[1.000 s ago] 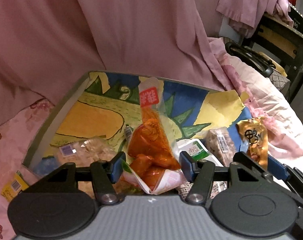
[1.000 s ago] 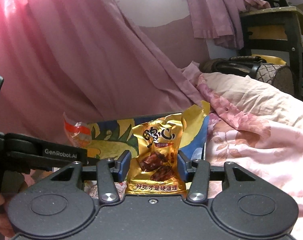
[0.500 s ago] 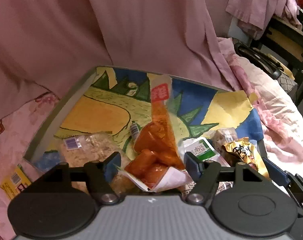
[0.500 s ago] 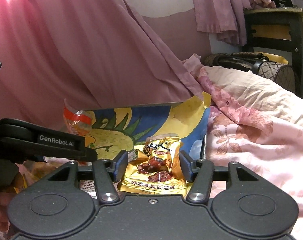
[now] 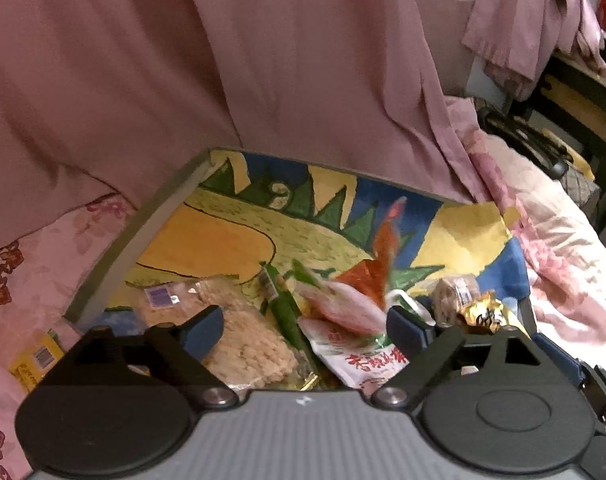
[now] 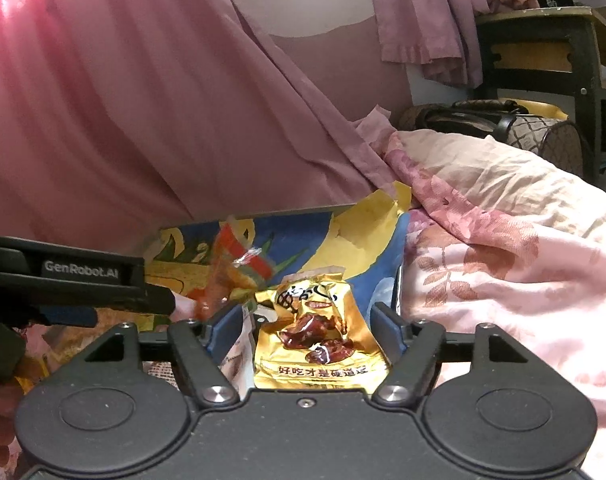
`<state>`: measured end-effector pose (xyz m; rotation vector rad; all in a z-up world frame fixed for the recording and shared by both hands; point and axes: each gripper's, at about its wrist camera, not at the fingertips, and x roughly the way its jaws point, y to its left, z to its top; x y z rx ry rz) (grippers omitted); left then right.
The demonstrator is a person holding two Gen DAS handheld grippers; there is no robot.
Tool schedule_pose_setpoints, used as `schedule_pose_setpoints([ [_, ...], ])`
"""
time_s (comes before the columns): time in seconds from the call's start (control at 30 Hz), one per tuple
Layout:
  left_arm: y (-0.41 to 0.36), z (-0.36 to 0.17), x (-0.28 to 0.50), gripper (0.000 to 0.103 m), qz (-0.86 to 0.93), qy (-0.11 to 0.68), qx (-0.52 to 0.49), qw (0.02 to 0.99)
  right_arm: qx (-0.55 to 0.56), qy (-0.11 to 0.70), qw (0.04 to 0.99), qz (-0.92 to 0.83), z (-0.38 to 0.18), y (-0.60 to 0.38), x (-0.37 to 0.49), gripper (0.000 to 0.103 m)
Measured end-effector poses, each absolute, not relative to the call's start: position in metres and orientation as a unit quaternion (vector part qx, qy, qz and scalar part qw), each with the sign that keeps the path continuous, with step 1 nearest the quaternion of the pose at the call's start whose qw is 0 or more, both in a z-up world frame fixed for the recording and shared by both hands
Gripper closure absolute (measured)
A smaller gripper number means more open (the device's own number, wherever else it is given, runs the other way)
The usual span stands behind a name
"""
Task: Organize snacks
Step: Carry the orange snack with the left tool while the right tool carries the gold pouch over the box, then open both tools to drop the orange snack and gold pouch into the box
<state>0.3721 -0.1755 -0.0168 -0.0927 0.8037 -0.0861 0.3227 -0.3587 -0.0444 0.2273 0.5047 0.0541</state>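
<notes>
The gold foil pouch (image 6: 317,336) lies crinkled between the right gripper (image 6: 305,328), whose opening fingers stand clear of its sides, long axis running up the frame's lower centre. The left gripper (image 5: 303,328) is likewise opening over a blurred orange packet (image 5: 377,264) (glossy, limp film) on the painted tray (image 5: 207,240).
</notes>
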Motion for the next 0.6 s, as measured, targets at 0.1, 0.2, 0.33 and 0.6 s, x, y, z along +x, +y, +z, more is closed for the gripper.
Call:
schedule_pose_setpoints([
  [0.1,-0.170,-0.011,0.367,0.005,-0.036,0.376,-0.051,0.925,0.115,0.241,0.963,0.023,-0.041,-0.360,0.321,0.022],
  [0.2,-0.163,-0.005,0.361,0.002,-0.029,0.364,-0.058,0.929,0.118,0.231,0.966,0.022,-0.035,-0.363,0.317,0.015],
  [0.33,-0.151,0.006,0.349,0.001,-0.020,0.352,-0.065,0.933,0.110,0.209,0.972,0.015,-0.023,-0.364,0.306,0.005],
  [0.6,-0.122,0.010,0.301,0.001,-0.008,0.351,-0.075,0.934,0.098,0.177,0.979,0.027,0.003,-0.363,0.263,0.001],
])
